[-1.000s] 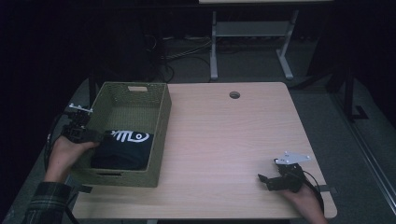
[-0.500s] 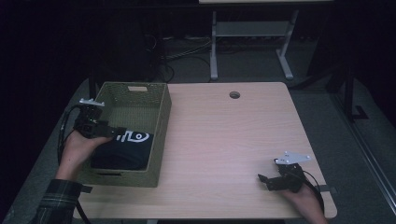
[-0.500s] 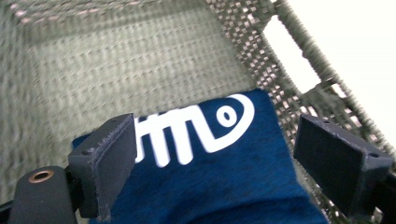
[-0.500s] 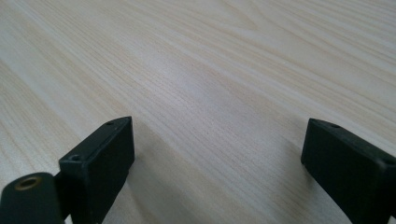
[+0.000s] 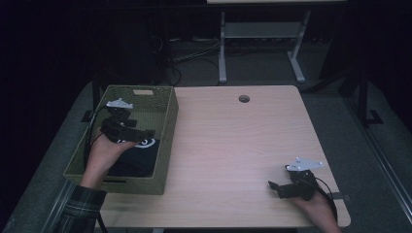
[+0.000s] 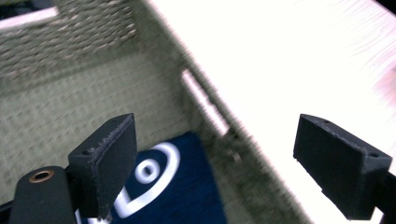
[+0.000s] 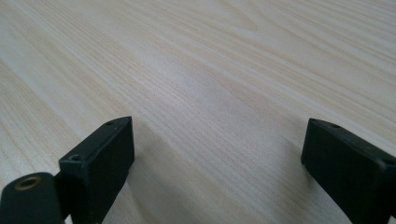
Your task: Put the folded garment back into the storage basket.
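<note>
Folded cloth [image 5: 135, 156]: lies flat in the bottom of the woven basket [image 5: 165, 145], at the bench's 9 o'clock side; toward the basket's 6 o'clock end, partly under the left hand [image 5: 104, 153].
Cloth, look: dark navy, nearly black from above; white looped print at its 12 o'clock edge, seen also in the left tool view [image 6: 163, 186]. Folded to a neat slab, likely soft and limp if lifted by one corner.
Basket: olive-green weave, straight walls, a slot handle in the wall; stands at the bench's left edge.
Left tool [image 5: 141, 134]: inside the basket, over the cloth's print end, jaws wide apart, nothing between them. Whether it touches the cloth I cannot tell.
Left tool, risk: the right-hand jaw sits over the basket wall in its own view; closing here could catch the weave or rim, not the cloth.
Cloth, risk: a pinch on the top layer alone could unfold the slab as it rises; a snag on the wall could drag the light basket toward the bench edge.
Bench [image 5: 233, 145]: pale wood, bare in the middle, a round cable hole at 12 o'clock.
Right tool [image 5: 276, 187]: rests low on the bench near 4 o'clock, jaws apart, empty; bare wood grain ahead of it.
Right tool, risk: too far off to steady the basket, well apart from it.
</note>
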### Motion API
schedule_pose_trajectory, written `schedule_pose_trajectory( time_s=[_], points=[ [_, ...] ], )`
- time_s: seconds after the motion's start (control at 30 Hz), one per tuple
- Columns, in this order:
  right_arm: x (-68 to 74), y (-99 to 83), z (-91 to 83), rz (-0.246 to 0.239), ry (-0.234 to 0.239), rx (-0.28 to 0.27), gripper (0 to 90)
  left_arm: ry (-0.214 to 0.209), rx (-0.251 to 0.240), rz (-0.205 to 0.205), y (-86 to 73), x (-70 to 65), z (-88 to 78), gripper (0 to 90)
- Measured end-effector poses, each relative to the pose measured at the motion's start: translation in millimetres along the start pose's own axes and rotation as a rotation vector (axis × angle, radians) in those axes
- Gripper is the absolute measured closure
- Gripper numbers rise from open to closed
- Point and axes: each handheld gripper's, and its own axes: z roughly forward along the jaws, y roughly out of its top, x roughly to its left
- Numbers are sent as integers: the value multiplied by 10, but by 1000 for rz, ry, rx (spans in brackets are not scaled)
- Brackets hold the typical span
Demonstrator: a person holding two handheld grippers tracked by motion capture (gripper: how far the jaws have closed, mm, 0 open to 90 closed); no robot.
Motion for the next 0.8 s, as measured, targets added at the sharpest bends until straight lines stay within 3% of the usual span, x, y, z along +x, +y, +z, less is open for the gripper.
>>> schedule_pose_trajectory(
  time_s=[0.4, 0.8],
  points=[
    [1, 0, -1, 1, 2, -1, 92, -95, -60, 64, 146, -529, 244, 135],
    [0, 0, -1, -1, 1, -1, 92, -158, -40, 144, 101, -1025, 636, 142]
  ],
)
